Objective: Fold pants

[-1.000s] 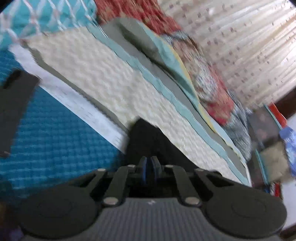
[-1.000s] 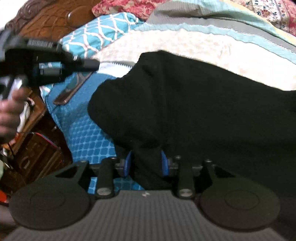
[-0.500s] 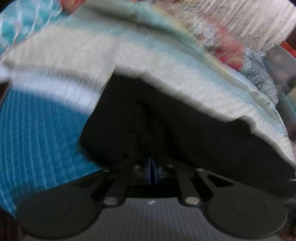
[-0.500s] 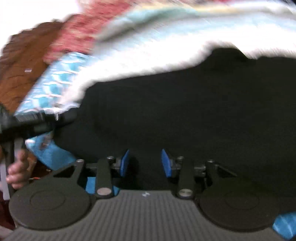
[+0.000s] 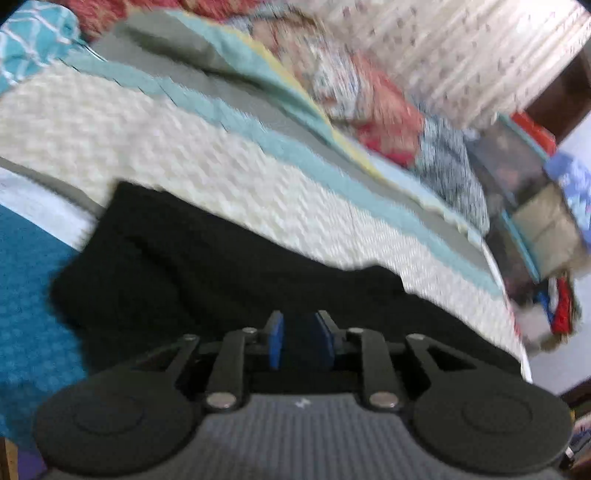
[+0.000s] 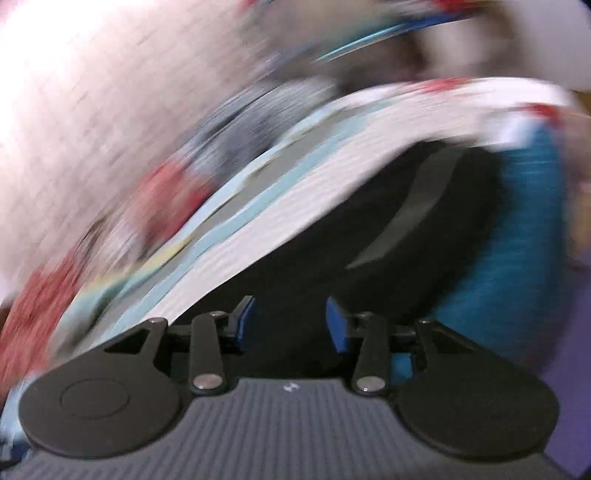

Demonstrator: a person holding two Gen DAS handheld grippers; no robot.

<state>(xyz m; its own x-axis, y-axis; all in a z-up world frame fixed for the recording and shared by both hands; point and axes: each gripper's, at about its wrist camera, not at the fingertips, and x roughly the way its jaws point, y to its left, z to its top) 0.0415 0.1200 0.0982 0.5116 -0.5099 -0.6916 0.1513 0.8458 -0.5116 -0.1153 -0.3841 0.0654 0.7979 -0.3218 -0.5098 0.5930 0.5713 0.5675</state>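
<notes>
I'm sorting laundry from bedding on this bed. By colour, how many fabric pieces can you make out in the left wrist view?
Black: 1, the pants
White textured: 1, the blanket
Deep blue: 1, the bedsheet
Teal with white pattern: 1, the pillow
Red floral: 1, the quilt
Total: 5
The picture is blurred, so folded layers may hide more.
</notes>
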